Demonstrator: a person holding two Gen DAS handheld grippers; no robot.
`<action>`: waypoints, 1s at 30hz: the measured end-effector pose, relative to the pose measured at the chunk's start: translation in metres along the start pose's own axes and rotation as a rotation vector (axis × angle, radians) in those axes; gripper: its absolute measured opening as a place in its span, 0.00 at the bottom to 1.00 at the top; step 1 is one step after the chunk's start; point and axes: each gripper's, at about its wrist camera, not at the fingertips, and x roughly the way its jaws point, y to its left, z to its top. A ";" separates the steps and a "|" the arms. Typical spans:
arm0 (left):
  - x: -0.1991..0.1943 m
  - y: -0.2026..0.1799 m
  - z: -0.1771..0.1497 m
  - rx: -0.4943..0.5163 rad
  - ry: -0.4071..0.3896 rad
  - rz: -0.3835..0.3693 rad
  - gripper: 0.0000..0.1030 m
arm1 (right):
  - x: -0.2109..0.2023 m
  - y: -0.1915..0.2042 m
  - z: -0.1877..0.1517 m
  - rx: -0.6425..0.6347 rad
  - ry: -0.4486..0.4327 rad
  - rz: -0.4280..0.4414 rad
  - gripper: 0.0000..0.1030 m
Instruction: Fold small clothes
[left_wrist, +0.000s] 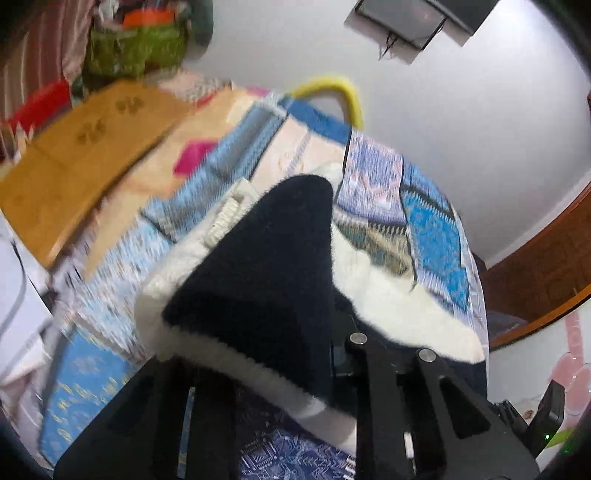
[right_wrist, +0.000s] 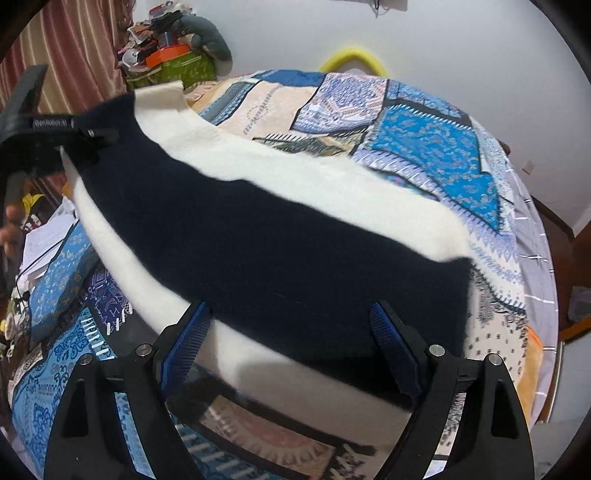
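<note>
Looking along my left tool (left_wrist: 295, 369), I see its jaws closed on the navy-and-cream sweater (left_wrist: 255, 273): a corner of the knit is drawn up out of the grip and hangs folded over the fingers, the dark panel with its fuzzy cream edge filling the middle of that view, which is smeared with motion blur. From my right wrist the same left tool (right_wrist: 79, 142) shows at the far left, clamped on the far-left end of the sweater (right_wrist: 280, 258), where the navy band meets the cream. My right tool (right_wrist: 291, 354) has its jaws spread wide, the blue pads (right_wrist: 186, 345) standing on either side of the near edge of the garment with nothing pinched between them; I cannot tell whether the tips touch the cloth or hover just over it. The sweater lies stretched across the bed (right_wrist: 436, 144), running from the far left toward the near right, a broad navy stripe down its middle and cream bands on both sides. It rests on a patchwork bedspread of blue, white and beige blocks. A yellow curved tube (right_wrist: 356, 57) pokes up beyond the far edge of the bed against the white wall. In the far-left corner a green bag (right_wrist: 177, 70) heaped with odds and ends sits before a striped curtain (right_wrist: 74, 48). In the left wrist view a tan folded cloth (left_wrist: 85, 162) lies on the bed to the left.
</note>
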 end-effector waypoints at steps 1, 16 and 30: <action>-0.006 -0.005 0.004 0.016 -0.022 0.011 0.21 | -0.003 -0.003 0.000 0.003 -0.008 -0.005 0.84; -0.036 -0.127 -0.015 0.391 -0.157 0.075 0.21 | -0.008 -0.048 -0.016 0.090 -0.016 -0.045 0.84; -0.002 -0.236 -0.067 0.532 -0.041 -0.068 0.21 | 0.007 -0.062 -0.039 0.173 0.019 0.053 0.84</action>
